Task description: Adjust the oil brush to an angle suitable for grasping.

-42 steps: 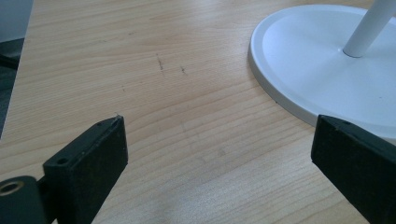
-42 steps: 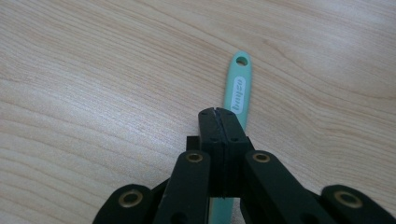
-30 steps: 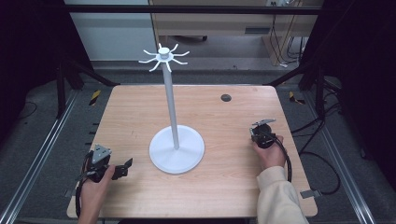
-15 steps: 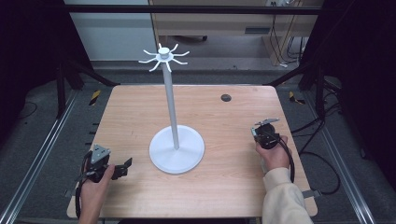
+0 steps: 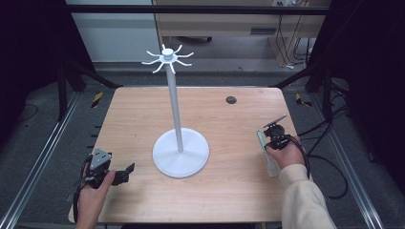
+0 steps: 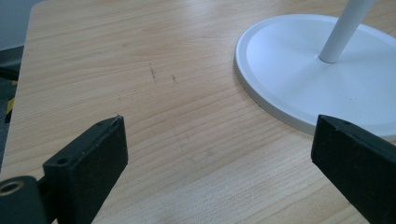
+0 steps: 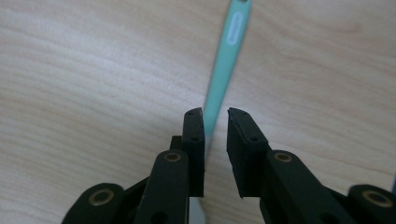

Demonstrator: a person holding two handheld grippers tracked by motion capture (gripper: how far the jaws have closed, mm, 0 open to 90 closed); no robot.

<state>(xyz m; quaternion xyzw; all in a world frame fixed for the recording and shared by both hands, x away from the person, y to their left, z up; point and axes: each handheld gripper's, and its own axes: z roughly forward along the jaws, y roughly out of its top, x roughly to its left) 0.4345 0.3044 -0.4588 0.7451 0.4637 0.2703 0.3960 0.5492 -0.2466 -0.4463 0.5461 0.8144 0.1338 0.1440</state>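
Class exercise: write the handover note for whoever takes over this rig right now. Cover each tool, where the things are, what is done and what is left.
Left tool: jaws wide open, holding nothing, low over the wooden table just left of the white hook stand.
Right tool: jaws nearly closed around the handle of the mint-green utensil, a small gap showing, so the grip is unconfirmed.
Utensil lies flat near the table's right edge; its working end is hidden.
Done: right tool lined up on the handle.
Left: probably close, lift, and hang it by its handle hole on the stand's top hooks.
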